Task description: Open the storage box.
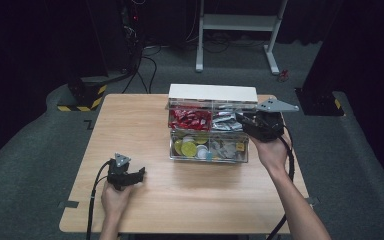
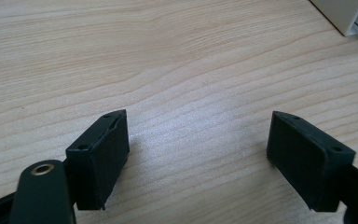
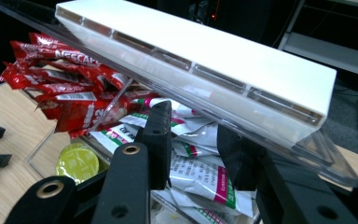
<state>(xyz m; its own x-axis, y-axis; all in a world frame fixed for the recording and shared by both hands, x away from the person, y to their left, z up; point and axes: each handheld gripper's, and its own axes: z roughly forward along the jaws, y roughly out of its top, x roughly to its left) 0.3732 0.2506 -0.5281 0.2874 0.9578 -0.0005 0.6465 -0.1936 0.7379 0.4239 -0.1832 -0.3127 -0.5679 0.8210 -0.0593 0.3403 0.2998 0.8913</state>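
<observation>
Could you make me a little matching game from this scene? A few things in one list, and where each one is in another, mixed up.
Things:
1. red sachets
2. yellow capsules
3. white and green sachets
4. left gripper

Places:
A. on the bare wooden table, away from the box
B. front left compartment of the clear box
C. back left compartment
D. right in front of the right gripper

Pairs: 1-C, 2-B, 3-D, 4-A

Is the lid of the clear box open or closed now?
Open. The white-edged lid stands raised over the clear box, and the red packets and white packets lie uncovered under it, where the right gripper reaches.
</observation>
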